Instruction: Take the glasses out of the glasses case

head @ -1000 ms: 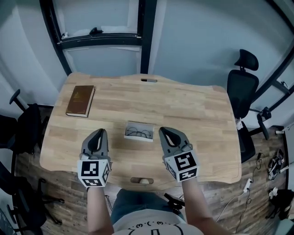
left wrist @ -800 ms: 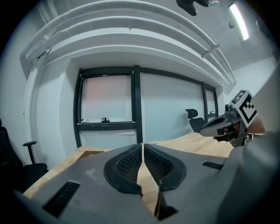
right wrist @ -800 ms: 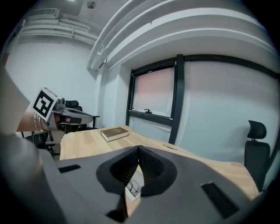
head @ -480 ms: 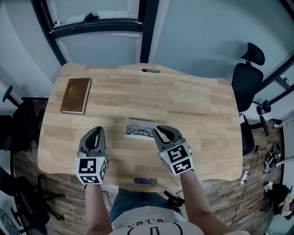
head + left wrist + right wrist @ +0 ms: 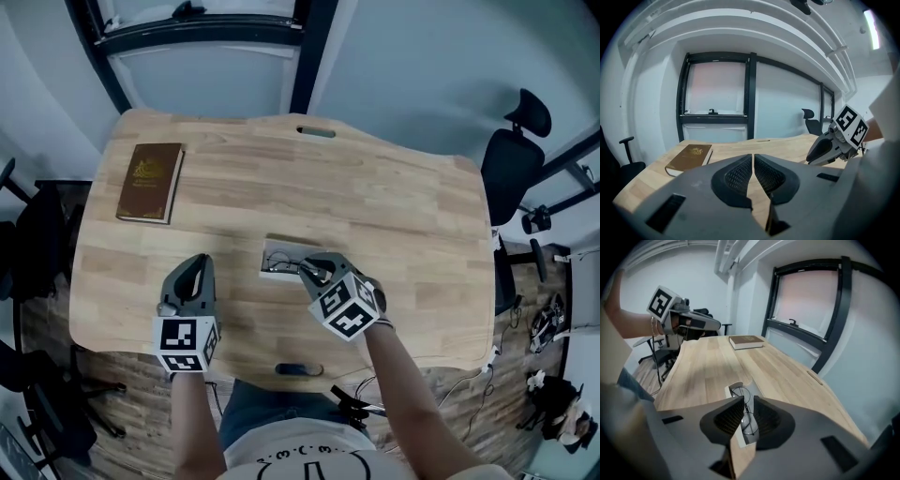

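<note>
Now your right claw point(image 5: 306, 266) hangs just over the glasses point(image 5: 744, 411) in the open case point(image 5: 277, 251) on the counter point(image 5: 394, 216), jaws a little apart, holding nothing. Your left claw point(image 5: 194, 269) is nearly closed and empty.

Thin dark-rimmed glasses point(image 5: 741, 392) lie flat inside the open, pale glasses case point(image 5: 274, 249), resting on the wooden surface point(image 5: 394, 216) near its front edge.
</note>
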Motion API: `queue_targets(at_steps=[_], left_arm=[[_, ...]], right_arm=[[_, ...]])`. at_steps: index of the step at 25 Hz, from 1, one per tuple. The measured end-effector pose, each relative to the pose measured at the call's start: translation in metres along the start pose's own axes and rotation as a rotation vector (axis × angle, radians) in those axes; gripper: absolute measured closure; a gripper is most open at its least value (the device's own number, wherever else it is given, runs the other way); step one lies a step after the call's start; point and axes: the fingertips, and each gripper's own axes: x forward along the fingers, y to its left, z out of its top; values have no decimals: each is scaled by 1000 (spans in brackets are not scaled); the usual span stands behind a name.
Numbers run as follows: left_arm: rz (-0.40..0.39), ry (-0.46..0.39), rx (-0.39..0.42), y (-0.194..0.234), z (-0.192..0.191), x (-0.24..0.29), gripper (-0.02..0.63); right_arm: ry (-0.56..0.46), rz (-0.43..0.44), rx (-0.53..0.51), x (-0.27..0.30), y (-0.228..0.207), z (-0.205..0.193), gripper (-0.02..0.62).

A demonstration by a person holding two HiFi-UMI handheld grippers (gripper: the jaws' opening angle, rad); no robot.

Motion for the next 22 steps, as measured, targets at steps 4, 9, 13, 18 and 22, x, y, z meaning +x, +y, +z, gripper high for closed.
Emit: queue_targets(at_steps=[4, 9, 13, 18, 22], left_arm=[[7, 20, -13, 10, -9, 3, 580], [15, 42, -21, 22, -17, 8, 580], [30, 57, -27, 32, -22, 13, 580], [52, 74, -43, 43, -30, 15, 580], [64, 77, -53, 48, -32, 15, 580]], right_arm=[[106, 64, -107, 25, 6, -9, 486], [205, 131, -187, 48, 12, -20, 489], [278, 158, -254, 63, 14, -31, 489], [349, 155, -344, 73, 13, -37, 489], [368, 177, -353, 77, 15, -39, 502]])
